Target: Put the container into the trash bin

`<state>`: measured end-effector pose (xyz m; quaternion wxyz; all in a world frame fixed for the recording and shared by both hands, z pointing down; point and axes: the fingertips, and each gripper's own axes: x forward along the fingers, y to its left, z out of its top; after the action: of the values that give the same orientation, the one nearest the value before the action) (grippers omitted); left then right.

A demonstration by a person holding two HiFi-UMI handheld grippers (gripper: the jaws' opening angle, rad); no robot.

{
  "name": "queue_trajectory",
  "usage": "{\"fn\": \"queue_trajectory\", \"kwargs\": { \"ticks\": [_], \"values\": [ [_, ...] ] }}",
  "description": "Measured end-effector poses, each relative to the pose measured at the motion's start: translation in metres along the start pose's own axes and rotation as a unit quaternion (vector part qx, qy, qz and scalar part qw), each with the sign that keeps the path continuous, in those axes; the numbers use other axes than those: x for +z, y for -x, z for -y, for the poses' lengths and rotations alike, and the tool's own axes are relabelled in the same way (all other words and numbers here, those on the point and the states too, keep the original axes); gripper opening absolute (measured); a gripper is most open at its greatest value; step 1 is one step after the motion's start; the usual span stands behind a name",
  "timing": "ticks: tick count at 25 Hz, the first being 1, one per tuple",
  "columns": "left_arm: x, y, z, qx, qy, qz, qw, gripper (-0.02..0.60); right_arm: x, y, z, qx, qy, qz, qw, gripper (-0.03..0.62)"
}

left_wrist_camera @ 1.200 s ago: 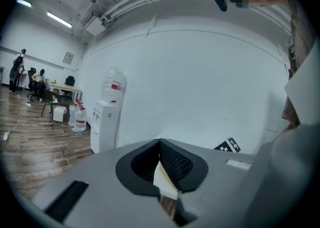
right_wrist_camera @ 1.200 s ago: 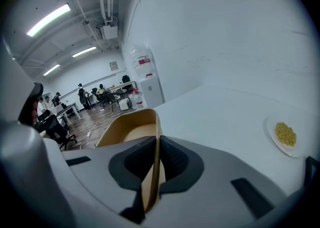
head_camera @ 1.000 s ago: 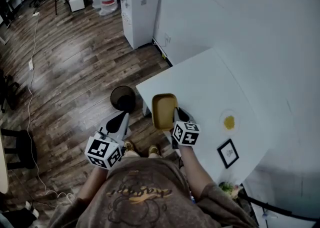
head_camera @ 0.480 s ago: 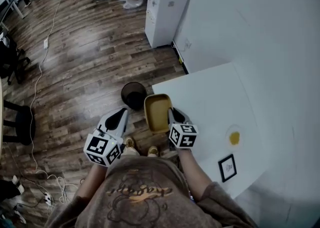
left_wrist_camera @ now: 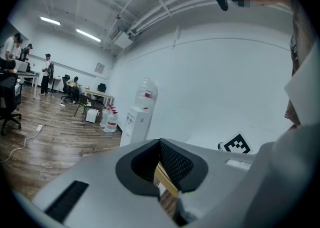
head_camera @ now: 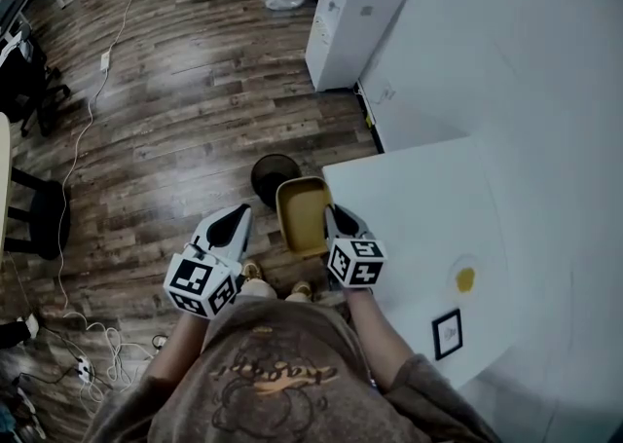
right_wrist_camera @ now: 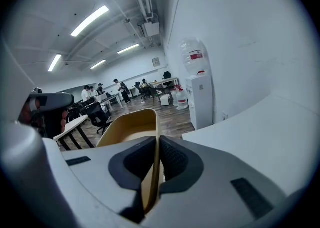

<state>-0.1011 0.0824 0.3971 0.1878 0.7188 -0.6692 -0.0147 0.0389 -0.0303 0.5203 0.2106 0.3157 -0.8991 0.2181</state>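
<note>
Pinches one wall of the shallow mustard-yellow plastic container (head_camera: 304, 212) between the narrow jaws of the right gripper (head_camera: 333, 220), clear of the white table (head_camera: 419, 198) at the right. Carries it in the air over the wood floor (head_camera: 165, 120), just near and right of the round dark trash bin (head_camera: 270, 170), apparently not yet over its mouth. Holds the left gripper (head_camera: 229, 227) alongside at the left, jaws drawn together on nothing, apart from the container.

Looks roughly midway through the task: picked up and off the table, but still to be brought farther over the bin and let go.

Compared with a second ago, has left the table's edge and come leftward, closer to the bin. Shows the same pinch on the same wall, with the left gripper no nearer the container.
</note>
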Motion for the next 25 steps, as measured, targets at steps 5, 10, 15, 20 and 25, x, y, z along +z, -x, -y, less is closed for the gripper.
{"fn": "queue_trajectory", "kwargs": {
  "ticks": [5,10,15,20,25],
  "values": [
    [0.001,0.009,-0.026,-0.017,0.006,-0.003,0.9998,0.003,0.006,-0.012,-0.023,-0.013,-0.009,0.008,1.0,0.022],
    [-0.002,0.006,-0.048,-0.03,0.008,-0.017,0.9994,0.003,0.009,-0.027,-0.036,-0.025,-0.013,0.013,1.0,0.023],
    [0.001,-0.014,-0.062,-0.035,0.01,-0.026,0.999,0.003,0.017,-0.044,-0.032,-0.031,-0.02,0.012,0.999,0.023],
    [0.008,-0.044,-0.081,-0.035,0.008,-0.027,0.999,0.003,0.032,-0.071,-0.023,-0.028,-0.023,0.015,0.999,0.023],
    [0.023,-0.077,-0.102,-0.03,0.009,-0.027,0.9991,0.003,0.054,-0.104,-0.012,-0.022,-0.025,0.012,0.999,0.023]
  ]
}}
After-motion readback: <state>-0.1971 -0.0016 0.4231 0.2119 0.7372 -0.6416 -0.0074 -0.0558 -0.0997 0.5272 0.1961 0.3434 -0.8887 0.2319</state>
